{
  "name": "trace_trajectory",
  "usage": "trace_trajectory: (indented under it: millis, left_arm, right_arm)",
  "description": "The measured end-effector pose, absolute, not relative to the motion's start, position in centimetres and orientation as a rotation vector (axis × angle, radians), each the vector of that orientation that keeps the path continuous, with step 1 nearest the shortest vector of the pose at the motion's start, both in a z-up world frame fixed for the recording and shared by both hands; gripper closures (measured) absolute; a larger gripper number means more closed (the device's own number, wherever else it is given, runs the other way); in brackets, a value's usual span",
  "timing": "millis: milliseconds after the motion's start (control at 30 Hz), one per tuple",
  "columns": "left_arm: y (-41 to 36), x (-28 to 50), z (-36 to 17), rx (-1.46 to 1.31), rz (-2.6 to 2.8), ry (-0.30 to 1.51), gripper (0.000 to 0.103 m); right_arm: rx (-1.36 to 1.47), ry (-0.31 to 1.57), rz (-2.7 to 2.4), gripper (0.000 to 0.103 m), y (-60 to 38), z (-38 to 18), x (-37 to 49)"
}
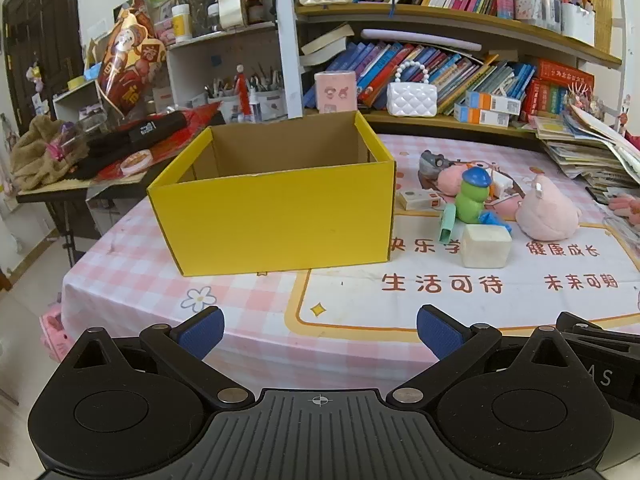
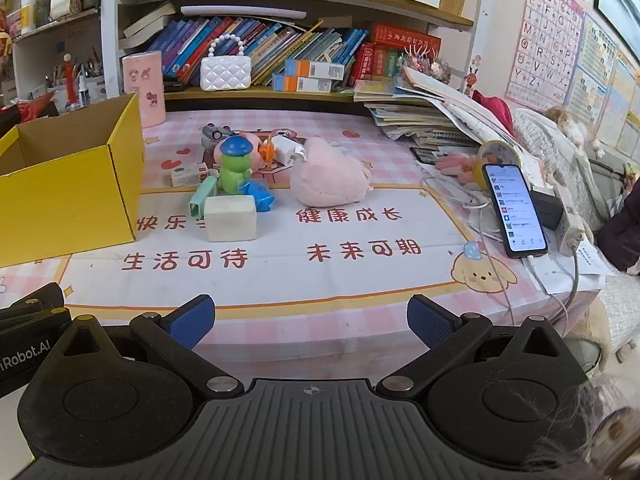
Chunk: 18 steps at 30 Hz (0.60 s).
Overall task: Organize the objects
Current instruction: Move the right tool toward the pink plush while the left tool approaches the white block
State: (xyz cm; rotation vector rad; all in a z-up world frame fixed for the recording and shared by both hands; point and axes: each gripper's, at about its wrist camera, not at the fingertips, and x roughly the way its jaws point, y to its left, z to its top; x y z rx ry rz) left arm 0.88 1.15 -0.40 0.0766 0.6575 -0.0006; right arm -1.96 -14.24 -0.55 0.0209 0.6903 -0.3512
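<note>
box (image 1: 276,216) sits just ahead of my left gripper (image 1: 318,330), top open to take stuff. toys (image 2: 236,184) clustered ahead-left of right gripper (image 2: 310,320). both jaws wide, holding nothing, i reckon ready for 1st pick.

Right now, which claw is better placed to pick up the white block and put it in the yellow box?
Right, probably. The white block lies almost straight ahead of the right claw, which is open. From the left claw, also open, the yellow box is ahead and the block sits off to the right.
</note>
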Motion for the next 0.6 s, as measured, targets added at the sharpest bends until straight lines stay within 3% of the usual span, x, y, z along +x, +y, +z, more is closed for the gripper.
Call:
trace_trajectory:
  millis: [600]
  left_arm:
    - [-1.1, 2.2, -0.4, 0.08, -0.063, 0.649, 0.0]
  right_arm:
    - [0.049, 0.675, -0.37, 0.0, -16.7, -0.1, -1.2]
